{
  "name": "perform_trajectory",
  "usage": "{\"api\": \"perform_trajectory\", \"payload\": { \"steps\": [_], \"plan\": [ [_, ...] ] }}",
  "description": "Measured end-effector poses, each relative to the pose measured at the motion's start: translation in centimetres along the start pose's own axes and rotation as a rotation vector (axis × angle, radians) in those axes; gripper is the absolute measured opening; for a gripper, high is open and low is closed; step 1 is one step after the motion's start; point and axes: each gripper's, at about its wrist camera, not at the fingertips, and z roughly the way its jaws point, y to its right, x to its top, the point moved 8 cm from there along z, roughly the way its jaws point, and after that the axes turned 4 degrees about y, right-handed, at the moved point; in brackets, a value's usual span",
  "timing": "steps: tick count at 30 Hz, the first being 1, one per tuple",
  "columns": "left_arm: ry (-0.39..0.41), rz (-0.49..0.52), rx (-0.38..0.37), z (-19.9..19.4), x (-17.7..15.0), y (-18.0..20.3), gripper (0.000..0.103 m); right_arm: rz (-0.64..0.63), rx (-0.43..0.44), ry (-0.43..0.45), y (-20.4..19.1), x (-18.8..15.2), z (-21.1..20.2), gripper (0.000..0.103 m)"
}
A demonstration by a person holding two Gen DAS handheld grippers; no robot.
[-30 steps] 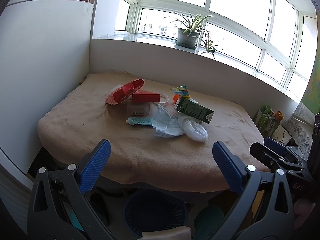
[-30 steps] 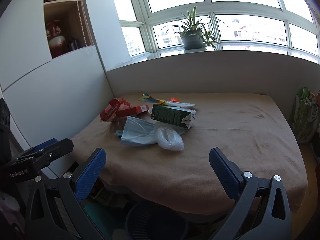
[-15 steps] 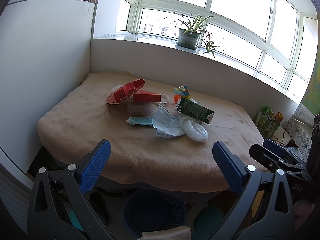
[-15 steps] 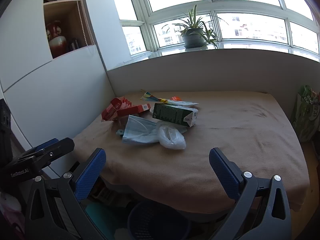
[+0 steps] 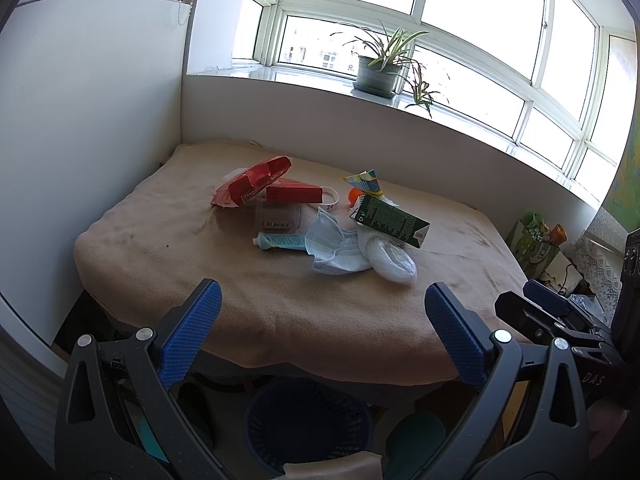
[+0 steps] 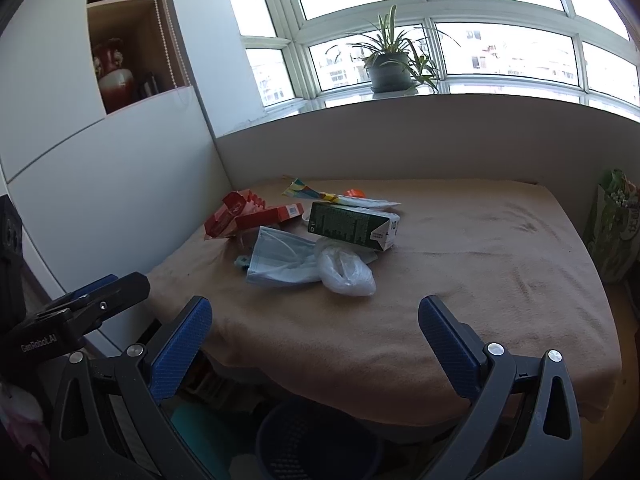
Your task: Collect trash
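A pile of trash lies mid-table on a tan cloth: a green carton (image 5: 390, 220) (image 6: 352, 226), a blue face mask (image 5: 334, 246) (image 6: 280, 260), a clear plastic bag (image 5: 390, 260) (image 6: 346, 270), a teal tube (image 5: 280, 241), red packets (image 5: 256, 184) (image 6: 244, 216) and a colourful wrapper (image 5: 364, 182) (image 6: 304, 191). My left gripper (image 5: 320, 328) stands open before the table's near edge, nothing between its fingers. My right gripper (image 6: 316, 332) is open too, also short of the pile. A dark blue bin (image 5: 310, 424) (image 6: 316, 440) sits on the floor below the table edge.
The cloth-covered table (image 5: 160, 248) (image 6: 500, 264) sits in a corner, white cabinet wall on the left, low wall and windowsill with a potted plant (image 5: 378, 70) (image 6: 390, 68) behind. A green bag (image 5: 534, 240) (image 6: 612, 228) stands at the table's right end.
Both views have crept slightly; the pile sits a touch lower and nearer in the right wrist view. Both grippers stay open and the trash has not moved.
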Motion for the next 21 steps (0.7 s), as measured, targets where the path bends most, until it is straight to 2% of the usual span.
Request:
{"api": "perform_trajectory", "payload": {
  "steps": [21],
  "plan": [
    [-0.020, -0.020, 0.008, 1.0, -0.6, -1.4, 0.103, 0.006, 0.001, -0.022, 0.0, -0.4, 0.7, 0.102]
  ]
}}
